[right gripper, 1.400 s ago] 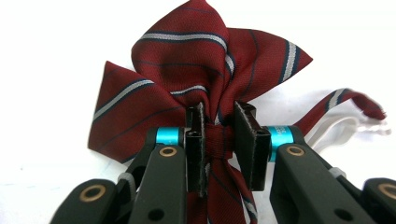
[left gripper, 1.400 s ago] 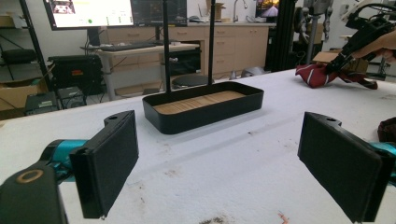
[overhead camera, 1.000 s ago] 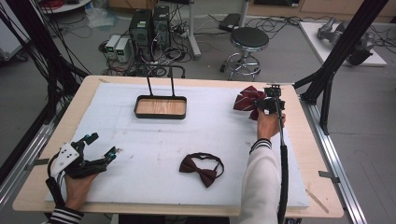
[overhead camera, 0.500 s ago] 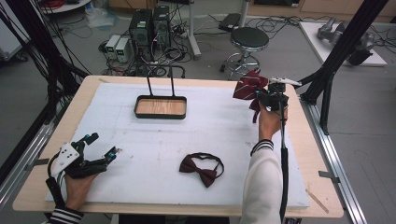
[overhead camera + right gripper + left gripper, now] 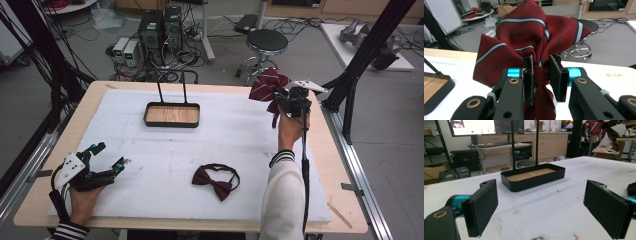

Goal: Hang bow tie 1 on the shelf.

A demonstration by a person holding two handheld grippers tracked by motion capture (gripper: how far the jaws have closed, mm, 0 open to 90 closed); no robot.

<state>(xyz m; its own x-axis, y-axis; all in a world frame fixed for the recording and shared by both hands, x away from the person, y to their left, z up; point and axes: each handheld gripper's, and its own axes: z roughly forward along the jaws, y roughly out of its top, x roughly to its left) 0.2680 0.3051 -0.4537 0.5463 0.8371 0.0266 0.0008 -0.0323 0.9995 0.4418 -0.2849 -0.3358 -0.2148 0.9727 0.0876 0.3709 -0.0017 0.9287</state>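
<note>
My right gripper (image 5: 284, 100) (image 5: 541, 72) is shut on the knot of a red striped bow tie (image 5: 266, 86) (image 5: 529, 42), held up in the air over the table's far right corner. The tie's strap hangs below the jaws. A second, dark red bow tie (image 5: 216, 179) lies flat on the white mat near the front middle. My left gripper (image 5: 107, 159) (image 5: 541, 207) rests at the front left, open with nothing between its pads. A black tray (image 5: 171, 115) (image 5: 534, 176) with a wooden floor and two upright rods stands at the back middle.
The white mat (image 5: 125, 135) covers most of the wooden table (image 5: 345, 170). A stool (image 5: 266, 42) and computer boxes (image 5: 157, 25) stand on the floor beyond the far edge. Black frame posts (image 5: 370, 55) rise at the right.
My right gripper has lifted the striped bow tie off the mat and carried it up and slightly left. The left gripper has stayed still.
</note>
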